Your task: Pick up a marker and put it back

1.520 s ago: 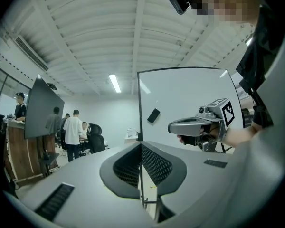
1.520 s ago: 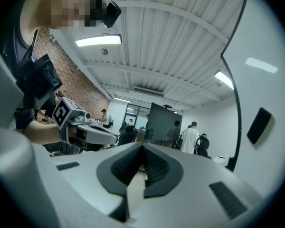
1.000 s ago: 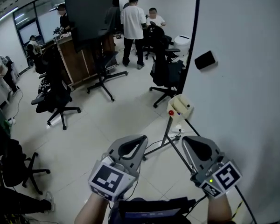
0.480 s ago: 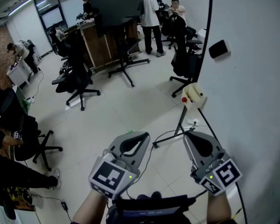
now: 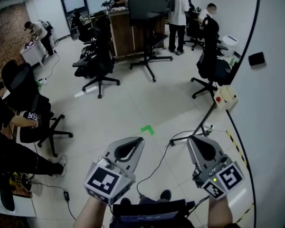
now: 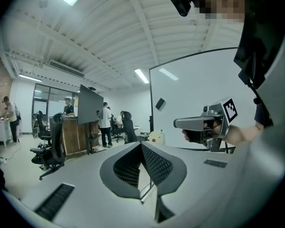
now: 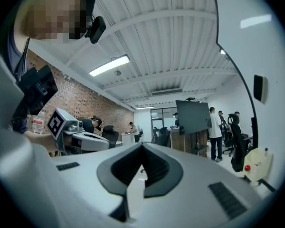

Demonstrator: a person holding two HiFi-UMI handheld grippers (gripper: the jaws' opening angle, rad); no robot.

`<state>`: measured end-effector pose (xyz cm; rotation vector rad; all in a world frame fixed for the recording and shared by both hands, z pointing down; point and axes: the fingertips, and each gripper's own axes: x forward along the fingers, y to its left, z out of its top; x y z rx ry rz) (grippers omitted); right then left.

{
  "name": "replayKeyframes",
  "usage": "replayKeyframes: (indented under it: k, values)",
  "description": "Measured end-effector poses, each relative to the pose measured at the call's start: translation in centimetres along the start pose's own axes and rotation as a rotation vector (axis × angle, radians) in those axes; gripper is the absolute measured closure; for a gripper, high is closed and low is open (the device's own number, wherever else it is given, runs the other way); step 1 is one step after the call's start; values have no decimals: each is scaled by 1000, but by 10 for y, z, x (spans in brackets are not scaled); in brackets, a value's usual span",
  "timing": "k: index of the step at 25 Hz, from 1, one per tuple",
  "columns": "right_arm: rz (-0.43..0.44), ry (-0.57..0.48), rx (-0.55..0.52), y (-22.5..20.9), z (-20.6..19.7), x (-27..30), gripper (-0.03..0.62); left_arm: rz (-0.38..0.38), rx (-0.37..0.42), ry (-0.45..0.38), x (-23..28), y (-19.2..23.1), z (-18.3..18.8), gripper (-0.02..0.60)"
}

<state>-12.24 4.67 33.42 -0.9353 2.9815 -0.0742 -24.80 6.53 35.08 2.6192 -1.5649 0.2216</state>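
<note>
No marker shows in any view. In the head view both grippers are held low in front of the person, side by side over the floor. My left gripper [image 5: 138,140] has its jaws together with nothing between them; its own view shows the tips [image 6: 141,145] meeting. My right gripper [image 5: 192,138] is likewise shut and empty, tips [image 7: 142,146] closed. Each gripper shows in the other's view: the right one [image 6: 194,123] and the left one [image 7: 83,139], both level in the air.
A whiteboard [image 5: 275,99] stands at the right, on a stand carrying a yellow box with a red button [image 5: 225,99]. Cables trail on the floor [image 5: 156,165]. Office chairs [image 5: 100,61], a wooden counter [image 5: 128,30] and several people are further off.
The head view has swung left: the whiteboard and yellow box slid right, and more chairs and a seated person came in at the left. Both grippers kept their place, still shut.
</note>
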Motion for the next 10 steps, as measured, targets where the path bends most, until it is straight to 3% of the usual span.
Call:
replayKeyframes:
  k: [3,6,10]
  values:
    - [17,21,14,54,-12,30,586,20,-46,-34,-52,38,-18,583]
    - [39,59,76,95,-27,51,586,50,-152,-48,-90,71,-39,583]
    - [50,116,108,153,-45,76,586,87,-241,-28,-132,107,-77,583]
